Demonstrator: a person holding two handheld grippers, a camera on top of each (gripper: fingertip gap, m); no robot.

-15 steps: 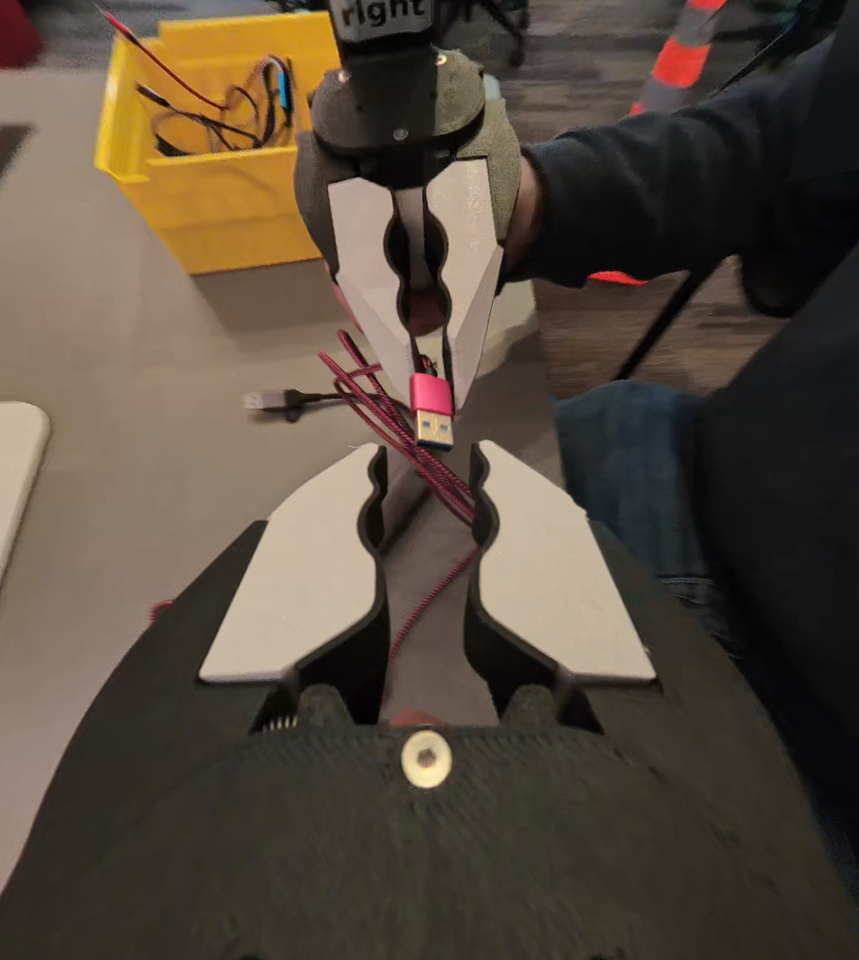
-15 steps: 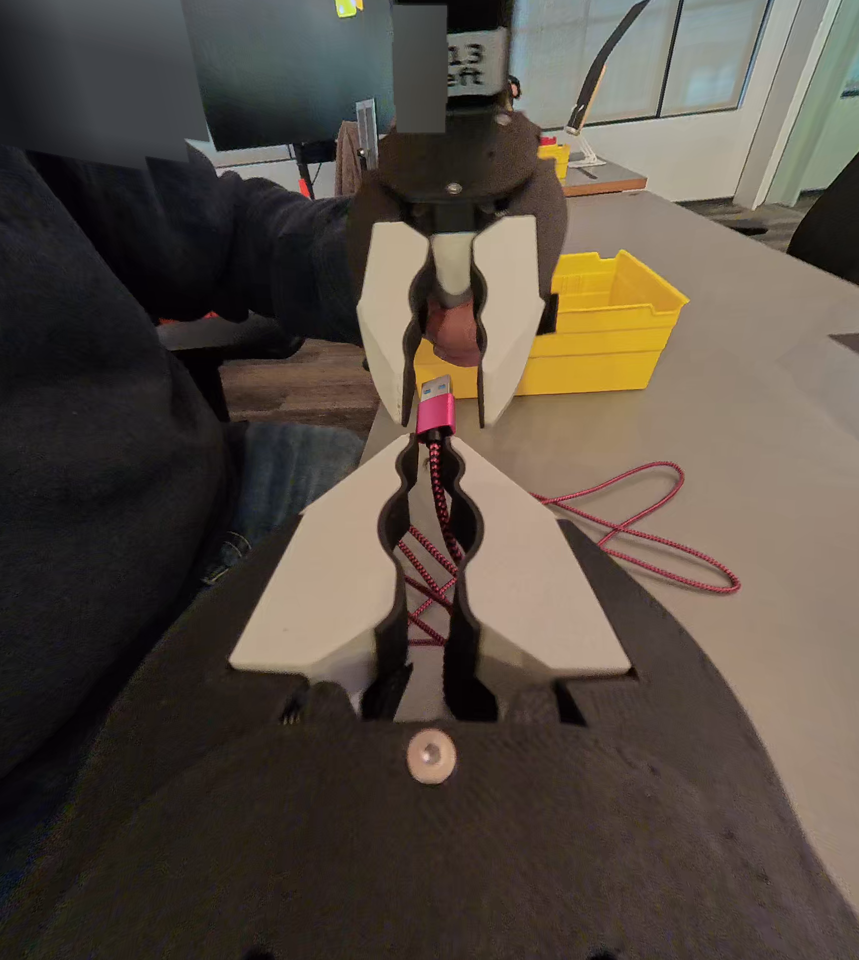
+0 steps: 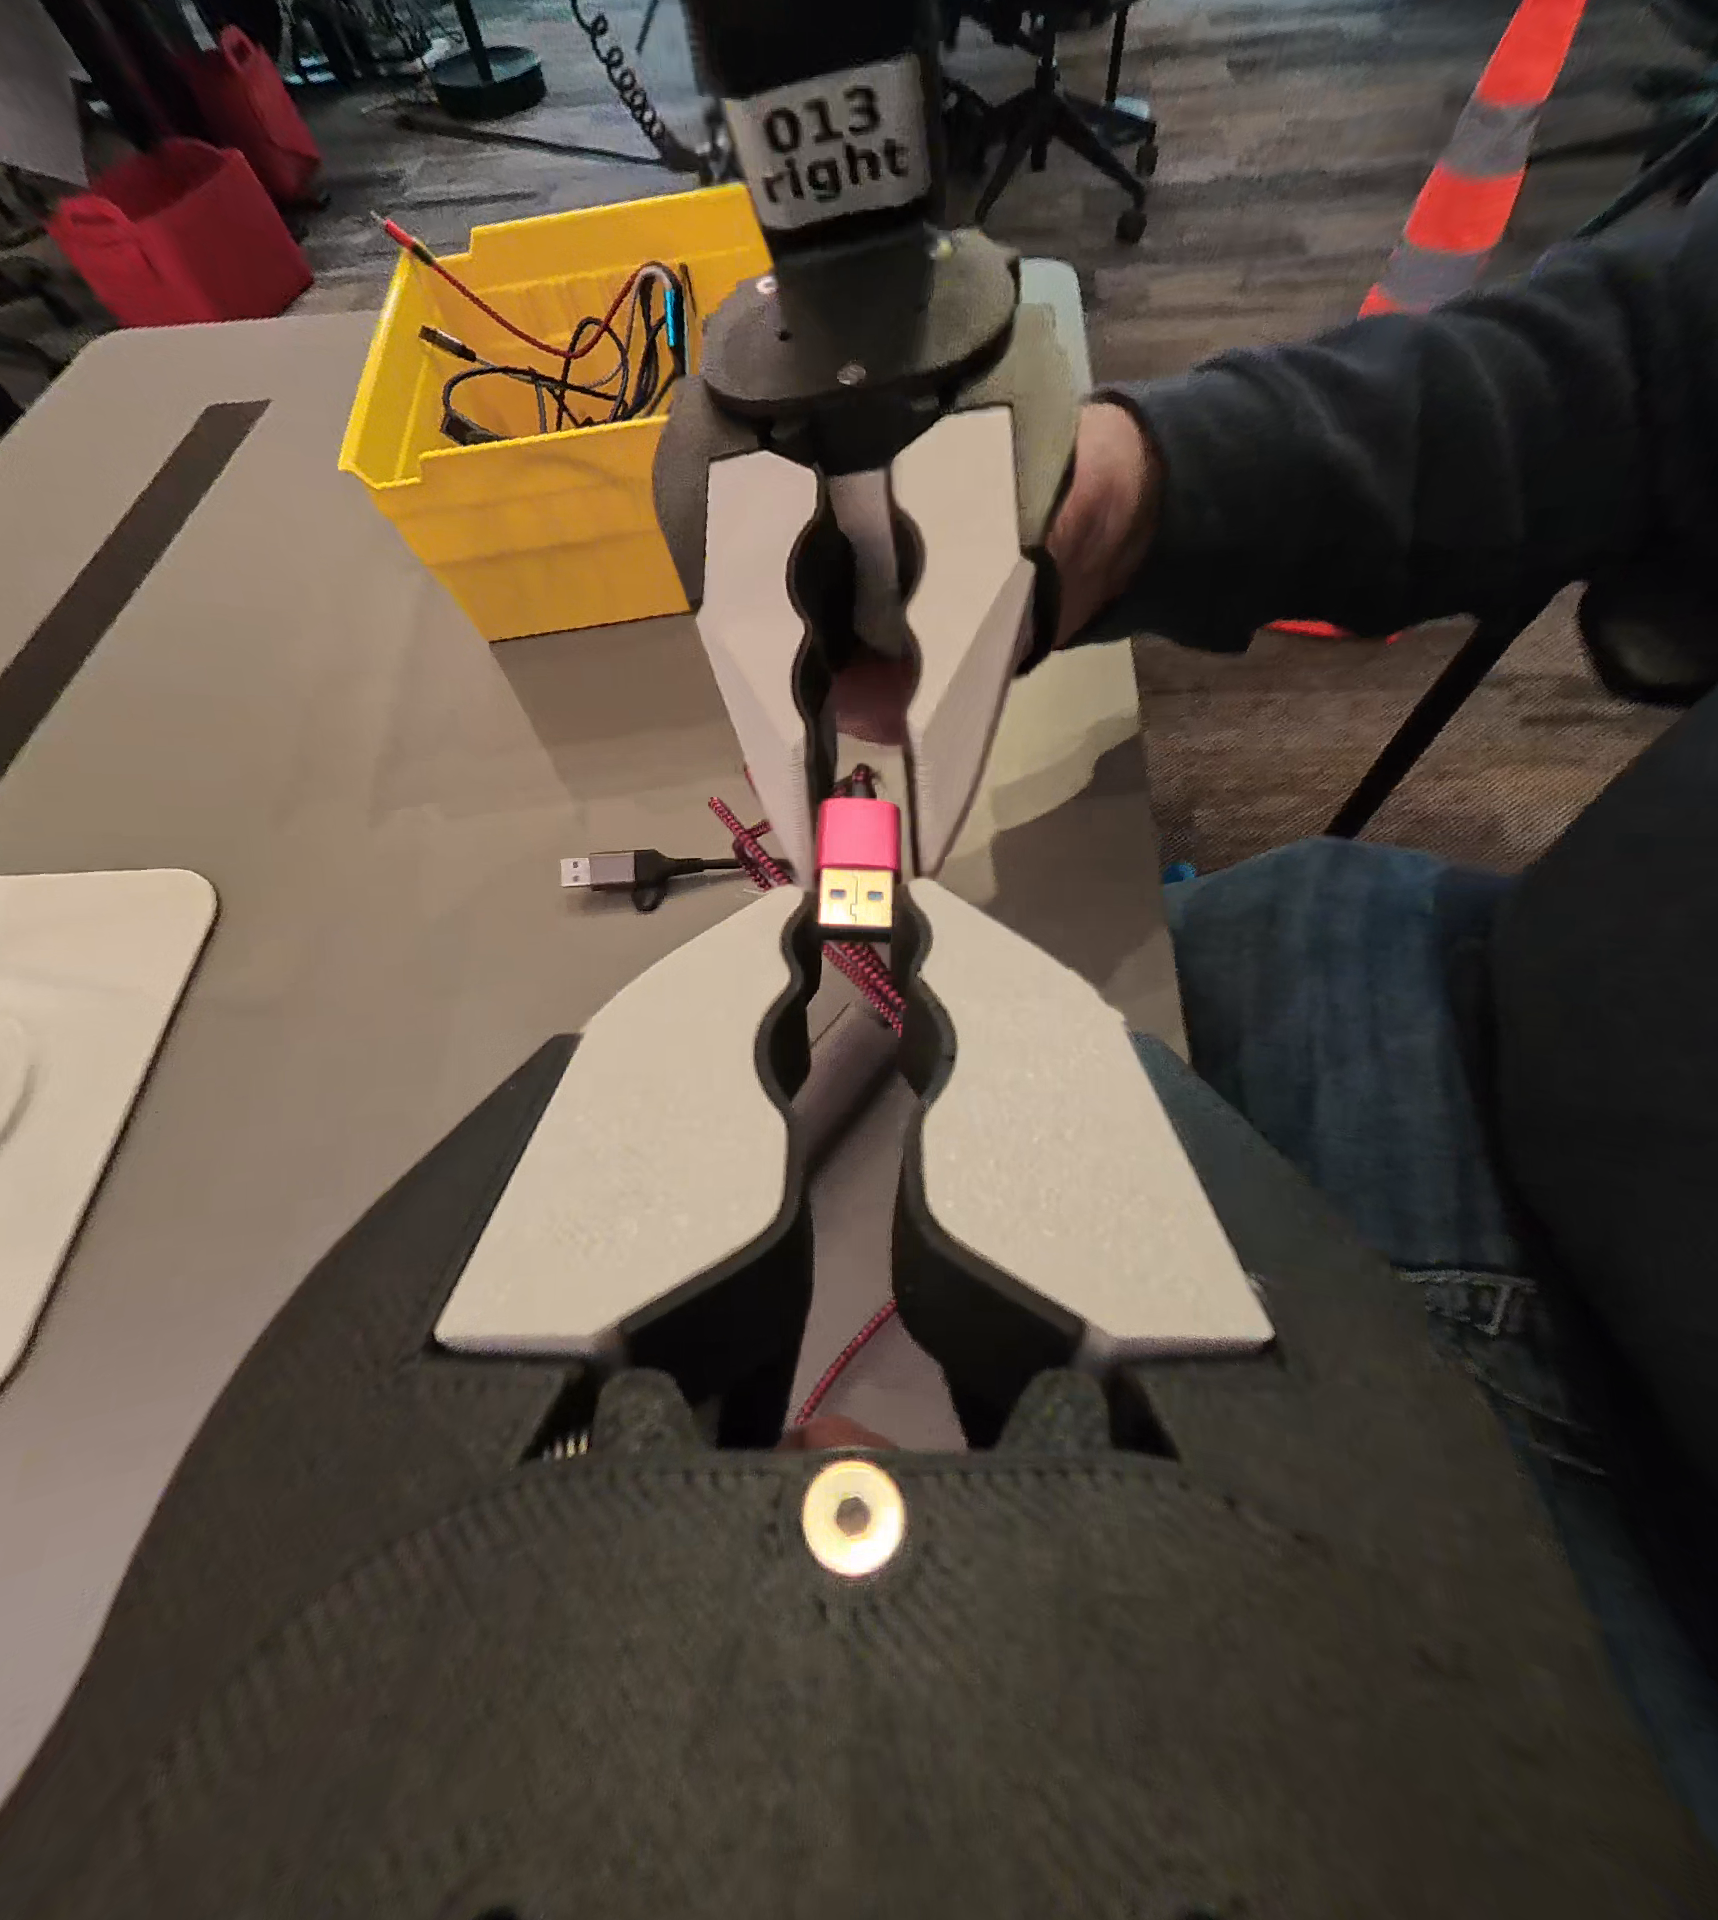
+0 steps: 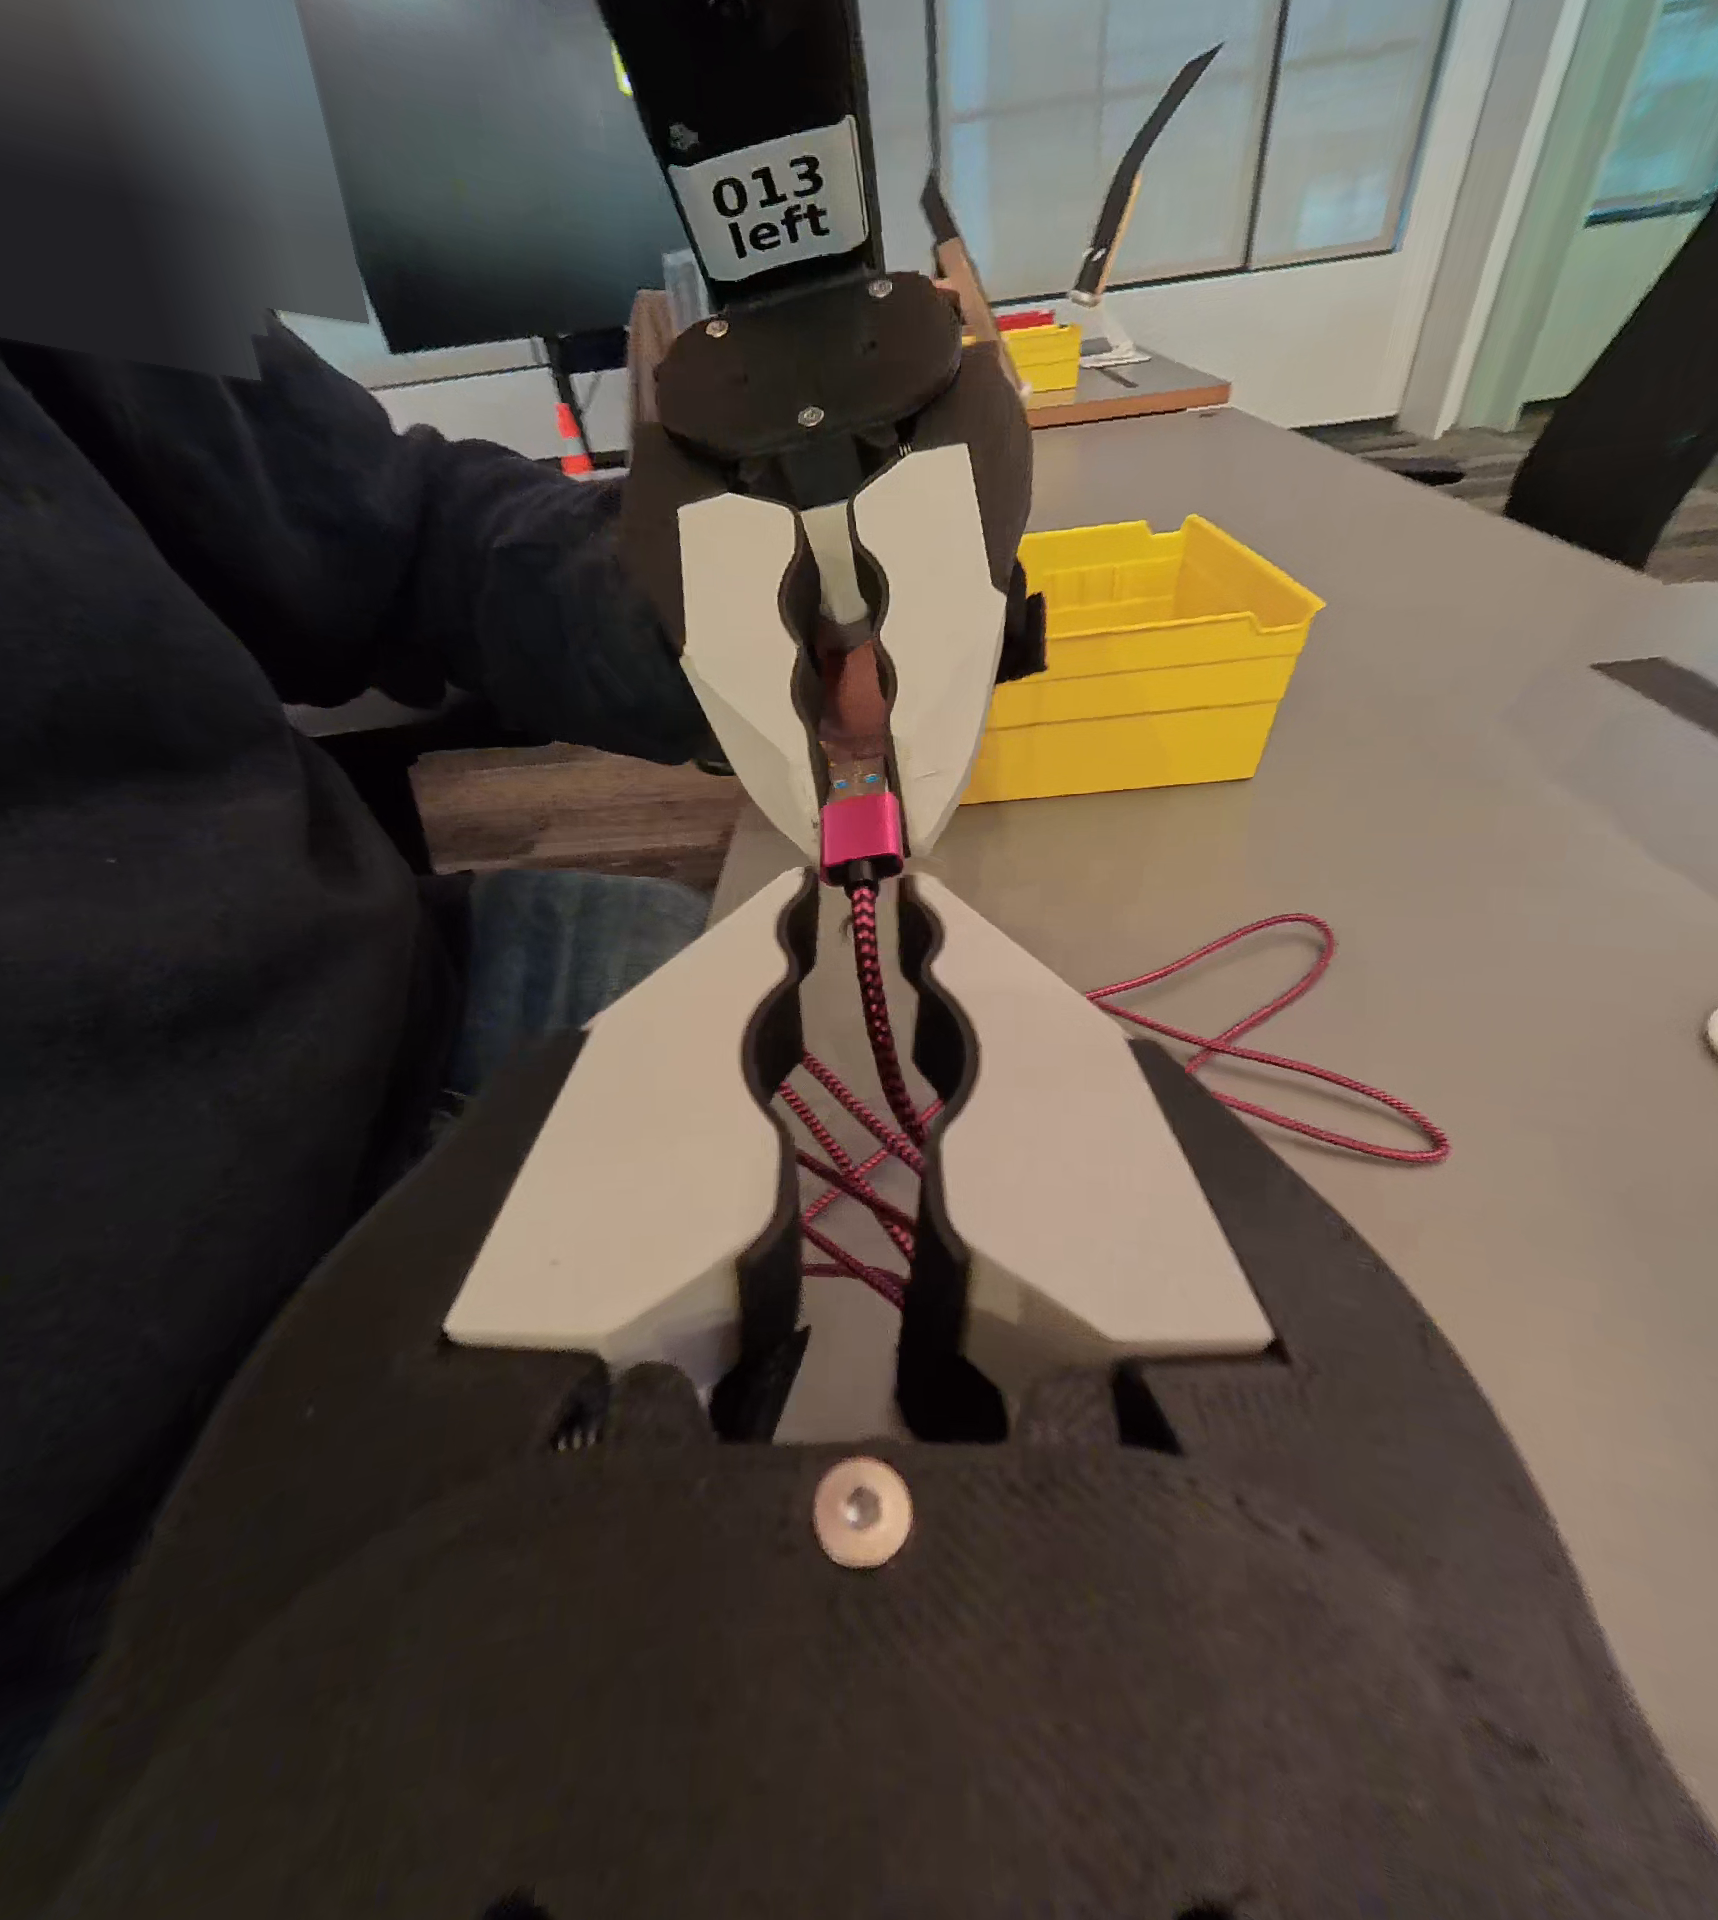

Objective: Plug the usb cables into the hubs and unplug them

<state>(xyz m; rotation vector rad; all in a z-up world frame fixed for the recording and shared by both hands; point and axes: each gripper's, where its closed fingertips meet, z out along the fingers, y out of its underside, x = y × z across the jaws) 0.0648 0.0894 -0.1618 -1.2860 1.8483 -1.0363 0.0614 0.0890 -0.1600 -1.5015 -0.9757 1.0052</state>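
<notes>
Landmark: the pink USB plug (image 3: 857, 840), held in the air above the near edge of the grey table (image 3: 263, 727).
Right gripper (image 4: 860, 883): tips pinched together on the plug's pink shell, its braided cable (image 4: 876, 997) running back between the fingers.
Left gripper (image 3: 855, 920): facing the plug head-on, tips apart on either side of the gold metal end; I can't tell whether they touch it.
Hub: none visible in either view.
Nearby: a grey-headed cable (image 3: 626, 871) lies on the table just beyond the plug; a yellow bin (image 3: 522, 499) of wires stands farther behind.
Step, as I judge it: passing the plug from one gripper to the other.
Doing it well: close the left tips squarely on the shell, not the metal tongue, keep the plug level, and release the right only once the left holds firm.
Risk: the trailing cable could twist the plug.
</notes>
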